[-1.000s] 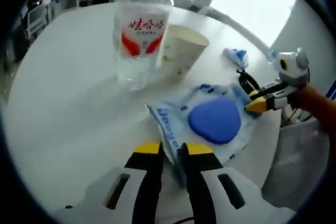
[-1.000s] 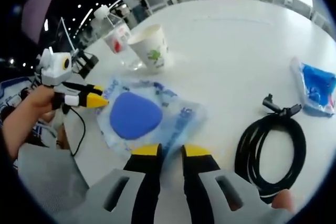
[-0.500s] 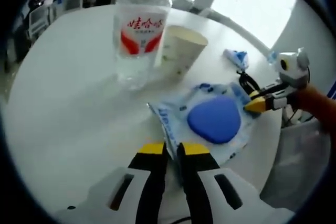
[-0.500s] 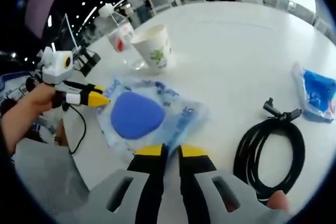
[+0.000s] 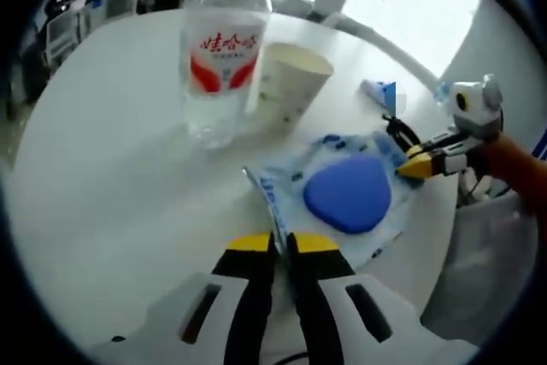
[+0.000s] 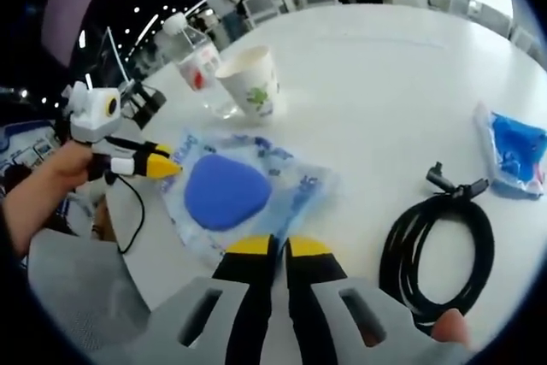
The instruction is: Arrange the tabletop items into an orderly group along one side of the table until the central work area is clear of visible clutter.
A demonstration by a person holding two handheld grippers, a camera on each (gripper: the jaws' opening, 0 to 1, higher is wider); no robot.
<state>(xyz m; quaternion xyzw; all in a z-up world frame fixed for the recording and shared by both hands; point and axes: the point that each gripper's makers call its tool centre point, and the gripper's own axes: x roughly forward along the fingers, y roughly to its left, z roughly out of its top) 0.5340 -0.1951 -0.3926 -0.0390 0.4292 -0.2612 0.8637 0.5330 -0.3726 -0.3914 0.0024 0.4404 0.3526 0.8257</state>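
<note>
Left tool [image 5: 279, 244] and right tool [image 6: 279, 247] are both gripping opposite edges of the clear packet [image 6: 248, 190] lying lower centre on the white bench [image 6: 385, 83].

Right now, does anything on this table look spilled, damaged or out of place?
Nothing looks spilled or damaged. The clear plastic water bottle and white paper cup stand upright. The clear packet holding a blue pad lies crumpled mid-table, and the coiled black cable sits loose beside it.

left gripper view: low, near packet [image 5: 346, 196] | right gripper view: opposite side (2 share packet [image 6: 231, 194])
</note>
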